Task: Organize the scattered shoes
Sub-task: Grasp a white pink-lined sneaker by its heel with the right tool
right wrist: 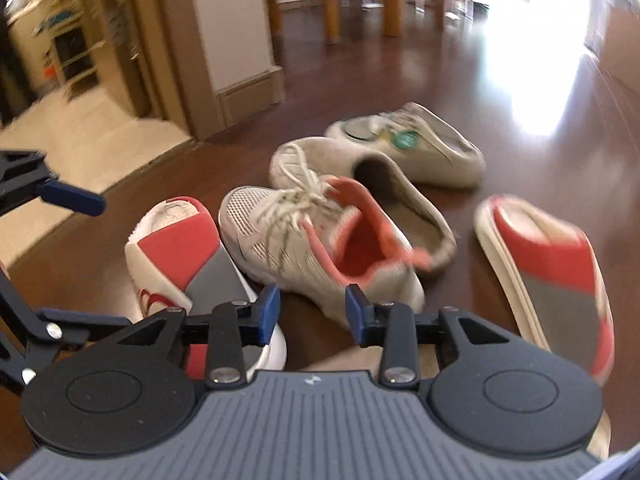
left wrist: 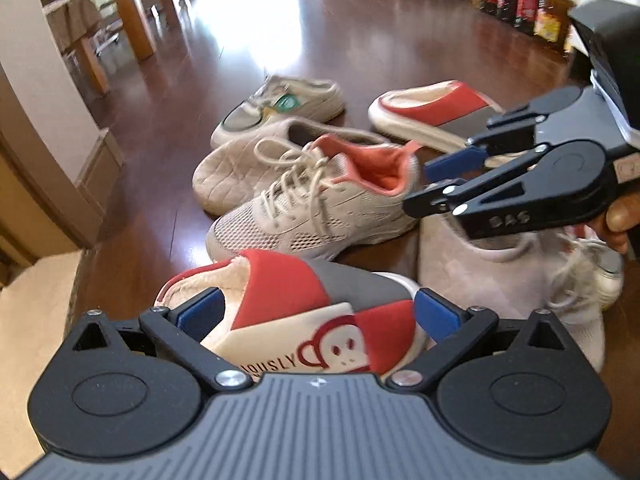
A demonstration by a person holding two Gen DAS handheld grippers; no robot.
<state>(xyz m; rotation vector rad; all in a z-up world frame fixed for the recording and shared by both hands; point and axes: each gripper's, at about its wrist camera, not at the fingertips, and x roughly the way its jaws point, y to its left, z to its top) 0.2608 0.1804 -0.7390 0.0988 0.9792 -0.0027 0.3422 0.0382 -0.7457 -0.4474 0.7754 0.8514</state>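
Several shoes lie scattered on the dark wood floor [left wrist: 360, 40]. A red and grey slipper with a monkey logo [left wrist: 304, 312] [right wrist: 172, 252] sits between the wide-spread blue fingers of my left gripper [left wrist: 318, 312], which is open; whether the pads touch it I cannot tell. Its twin [left wrist: 432, 108] [right wrist: 552, 276] lies farther right. Between them lie a beige mesh sneaker with coral lining [left wrist: 316, 208] [right wrist: 320, 248], a beige quilted slip-on [left wrist: 240, 168] [right wrist: 384, 184] and a white mule with a green patch [left wrist: 280, 104] [right wrist: 408, 140]. My right gripper [right wrist: 312, 314] [left wrist: 436, 176] hovers open and empty over a beige shoe [left wrist: 500, 280].
A white sneaker [left wrist: 600, 272] lies beside the beige shoe. A wall corner with a baseboard [right wrist: 240, 92] and a pale floor area [left wrist: 36, 300] are on the left. Wooden table legs [left wrist: 136, 8] stand behind. Bottles [left wrist: 520, 0] line the far right wall.
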